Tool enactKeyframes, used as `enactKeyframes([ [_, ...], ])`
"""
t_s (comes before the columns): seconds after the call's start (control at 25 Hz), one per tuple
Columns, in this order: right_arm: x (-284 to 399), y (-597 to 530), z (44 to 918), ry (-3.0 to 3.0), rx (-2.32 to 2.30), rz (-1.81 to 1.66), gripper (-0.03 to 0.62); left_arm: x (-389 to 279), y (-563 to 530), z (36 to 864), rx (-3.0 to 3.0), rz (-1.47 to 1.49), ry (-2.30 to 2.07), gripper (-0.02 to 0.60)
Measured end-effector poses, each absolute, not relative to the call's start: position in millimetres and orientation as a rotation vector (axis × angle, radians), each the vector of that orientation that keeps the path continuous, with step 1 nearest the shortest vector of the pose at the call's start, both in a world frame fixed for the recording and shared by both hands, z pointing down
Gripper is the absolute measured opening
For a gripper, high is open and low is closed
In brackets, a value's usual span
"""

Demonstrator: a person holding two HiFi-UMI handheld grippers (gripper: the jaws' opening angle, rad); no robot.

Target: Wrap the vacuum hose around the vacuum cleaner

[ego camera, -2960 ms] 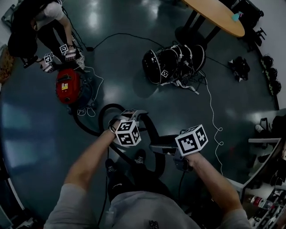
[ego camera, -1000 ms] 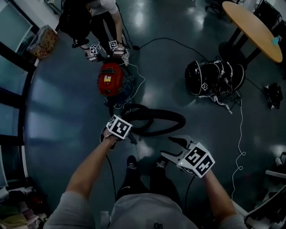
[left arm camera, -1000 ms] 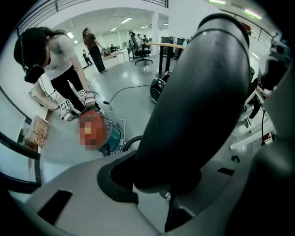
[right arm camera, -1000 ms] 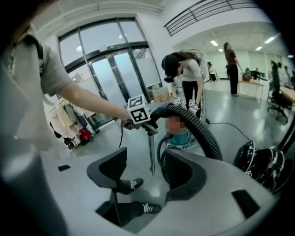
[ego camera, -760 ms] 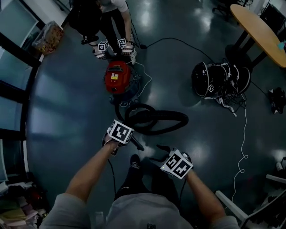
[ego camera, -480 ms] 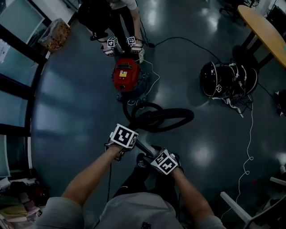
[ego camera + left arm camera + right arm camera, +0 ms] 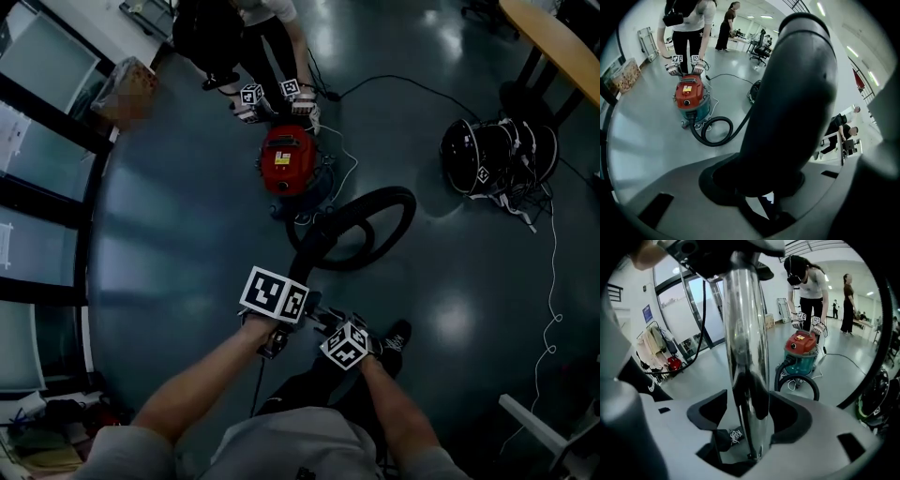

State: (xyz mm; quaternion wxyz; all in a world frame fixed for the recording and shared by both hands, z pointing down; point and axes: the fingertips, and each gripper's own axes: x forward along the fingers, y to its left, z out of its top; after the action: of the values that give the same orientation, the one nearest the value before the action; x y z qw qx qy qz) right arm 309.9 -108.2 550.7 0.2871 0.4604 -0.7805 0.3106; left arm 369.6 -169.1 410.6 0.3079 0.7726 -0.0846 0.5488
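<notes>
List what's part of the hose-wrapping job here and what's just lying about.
Job: red vacuum cleaner, black hose, metal wand.
Lying about: black helmets, wooden table, white cable on the floor.

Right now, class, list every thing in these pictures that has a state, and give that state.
left tongs: shut on the end of the hose.
right tongs: open, jaws just been opening, chrome tube between them.
hose: one loop on the floor, not wrapped.
vacuum cleaner: upright, hose not yet round it.
chrome tube: upright, not yet clamped.
</notes>
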Motion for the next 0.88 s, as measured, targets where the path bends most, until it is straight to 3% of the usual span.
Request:
enactKeyframes([
  [0.04,311,-109,551,-2.070,1.232,0.789,0.268,368,-170,408,2.039,1.435,-0.211,0.152],
  [0.08,312,-108,549,-2.060,1.228,0.748,0.180,366,-170,407,2.036,1.418,-0.200,0.151],
  [0.12,312,-106,547,-2.056,1.216,0.716,0.169,365,-170,405,2.035,1.399,-0.188,0.146],
  [0.56,355,-33,530,-1.906,1.071,0.725,0.167,390,-124,390,2.126,1.299,0.112,0.143],
  [0.88,429,-4,516,-1.823,1.006,0.685,0.167,418,-110,358,2.436,1.384,0.221,0.238],
])
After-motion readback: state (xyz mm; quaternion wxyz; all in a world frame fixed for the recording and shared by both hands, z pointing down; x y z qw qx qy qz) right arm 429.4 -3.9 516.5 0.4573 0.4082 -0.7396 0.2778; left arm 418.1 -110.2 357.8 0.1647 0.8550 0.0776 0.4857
